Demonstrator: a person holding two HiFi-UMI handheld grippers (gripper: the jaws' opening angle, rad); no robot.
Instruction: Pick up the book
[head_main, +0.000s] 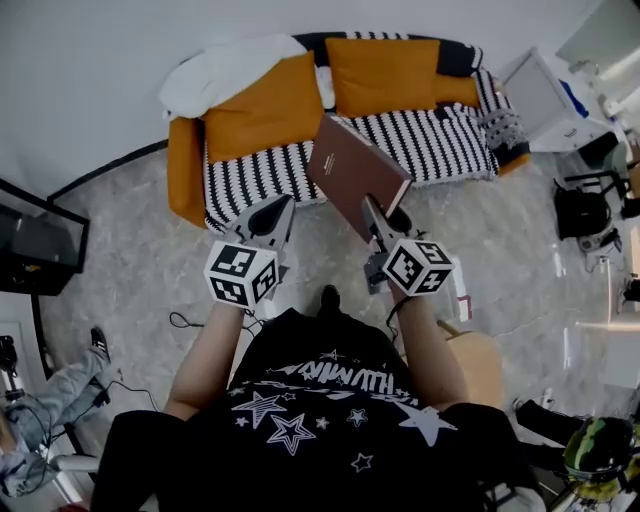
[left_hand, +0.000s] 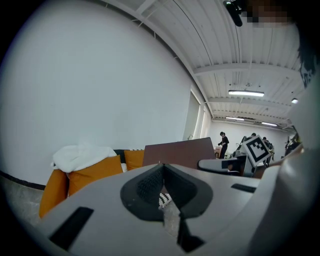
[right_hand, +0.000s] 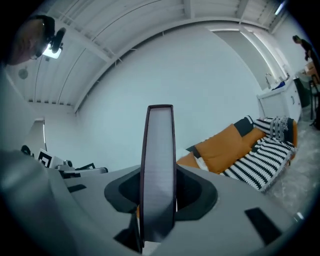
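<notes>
One book (head_main: 356, 170) clamped in right gripper (head_main: 372, 213), left gripper (head_main: 280, 213) jaws together

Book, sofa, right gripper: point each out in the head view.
book (head_main: 355, 170), head view, middle of its brown cover.
sofa (head_main: 440, 140), head view, striped seat.
right gripper (head_main: 383, 214), head view, between its fingertips at the book's edge.

Grey floor (head_main: 130, 230) lies open from 9 to 11 o'clock. At 12 the striped sofa (head_main: 440, 140) blocks the way (orange cushions (head_main: 265, 110) line its back). The raised book (head_main: 355, 170) fills 1 o'clock; a white cabinet (head_main: 545, 100) stands at 2.
</notes>
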